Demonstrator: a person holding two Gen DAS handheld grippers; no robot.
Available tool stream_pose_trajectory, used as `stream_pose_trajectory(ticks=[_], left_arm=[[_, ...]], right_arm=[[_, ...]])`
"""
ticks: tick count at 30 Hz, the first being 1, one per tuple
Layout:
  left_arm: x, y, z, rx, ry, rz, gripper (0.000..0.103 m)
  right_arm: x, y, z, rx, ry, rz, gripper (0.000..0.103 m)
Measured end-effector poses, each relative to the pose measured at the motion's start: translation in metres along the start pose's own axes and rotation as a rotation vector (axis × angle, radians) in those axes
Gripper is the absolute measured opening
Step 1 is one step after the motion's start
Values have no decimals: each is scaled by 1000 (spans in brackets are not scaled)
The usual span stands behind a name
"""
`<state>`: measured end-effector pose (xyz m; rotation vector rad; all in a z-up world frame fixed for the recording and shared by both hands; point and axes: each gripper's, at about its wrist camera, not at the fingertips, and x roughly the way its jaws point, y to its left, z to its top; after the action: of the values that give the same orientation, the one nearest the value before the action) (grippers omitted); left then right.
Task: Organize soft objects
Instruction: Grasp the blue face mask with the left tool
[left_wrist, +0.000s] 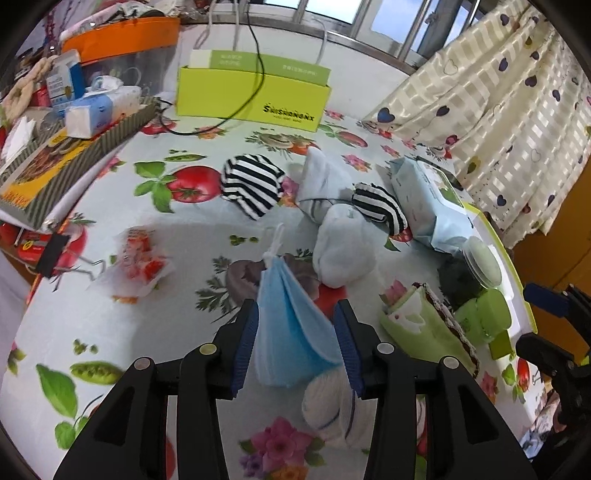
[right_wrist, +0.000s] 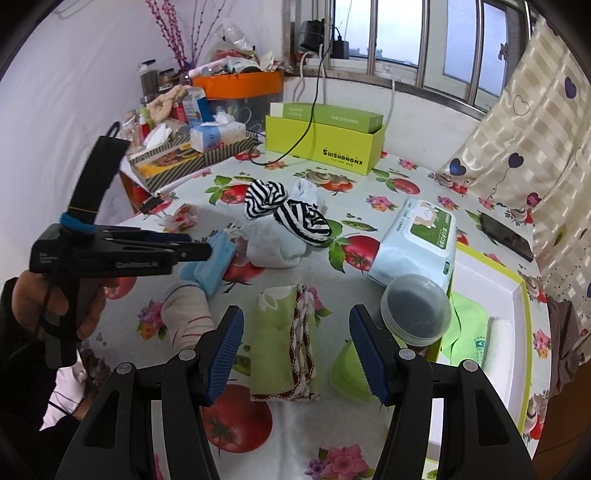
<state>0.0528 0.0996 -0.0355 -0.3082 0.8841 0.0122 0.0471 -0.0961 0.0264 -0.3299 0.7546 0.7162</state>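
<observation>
Mask (left_wrist: 291, 325) hangs between left gripper's (left_wrist: 297, 341) parted jaws.

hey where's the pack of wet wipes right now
The pack of wet wipes lies on the right side of the table, its near end against the clear round lidded container and the white tray, right of the striped socks.

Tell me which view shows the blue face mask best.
The left wrist view: the mask hangs large and unobstructed between the left gripper's open jaws, ear loop visible on top. In the right wrist view the mask is small, seen from the side and partly hidden behind that gripper.
</observation>
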Motion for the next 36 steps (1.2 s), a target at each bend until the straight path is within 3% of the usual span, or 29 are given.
stream_pose_trajectory(ticks=[12,13,14,17,29,36], left_arm=[[31,4,-3,9,38,53,43],[30,4,-4,12,32,54,40],[30,4,-5,16,28,51,27],[28,7,-5,12,15,47,21],[13,16,-1,4,-38,9,20],[10,22,0,-4,-50,-11,20]], right_arm=[[19,0,15,-4,5,15,60],[22,0,18,0,4,20,60],[24,-1,20,4,3,24,60],[32,-5,30,27,0,39,60],[87,-7,76,71,39,84,59],[120,-10,86,82,88,69,40]])
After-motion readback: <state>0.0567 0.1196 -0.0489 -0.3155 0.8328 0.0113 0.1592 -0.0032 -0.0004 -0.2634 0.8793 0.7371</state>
